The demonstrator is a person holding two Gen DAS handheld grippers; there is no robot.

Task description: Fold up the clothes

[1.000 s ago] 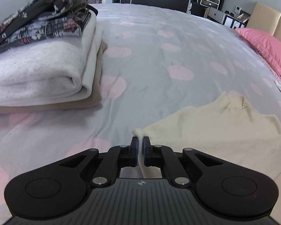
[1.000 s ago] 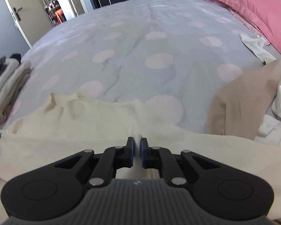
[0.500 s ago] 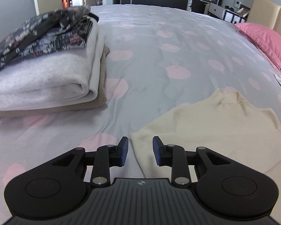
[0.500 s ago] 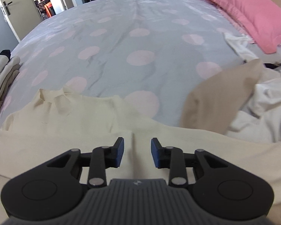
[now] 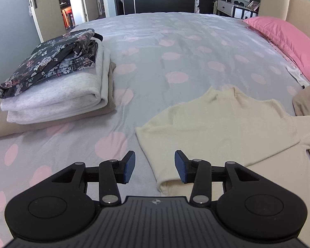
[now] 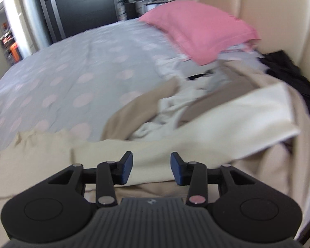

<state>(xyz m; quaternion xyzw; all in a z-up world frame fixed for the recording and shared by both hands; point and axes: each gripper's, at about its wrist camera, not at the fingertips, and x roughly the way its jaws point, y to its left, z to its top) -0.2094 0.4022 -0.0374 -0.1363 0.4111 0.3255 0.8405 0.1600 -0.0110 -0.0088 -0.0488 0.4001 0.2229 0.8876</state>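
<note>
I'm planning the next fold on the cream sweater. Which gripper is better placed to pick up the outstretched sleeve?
Right. The right gripper hangs open directly over the outstretched sleeve of the cream sweater. The left gripper, also open, sits over the folded opposite edge, near the folded stack.

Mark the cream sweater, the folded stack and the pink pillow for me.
cream sweater [image 5: 227, 124]: left wrist view, middle of its chest.
folded stack [image 5: 57, 95]: left wrist view, front of the grey-white layer.
pink pillow [image 5: 287, 39]: left wrist view, its top face.
</note>
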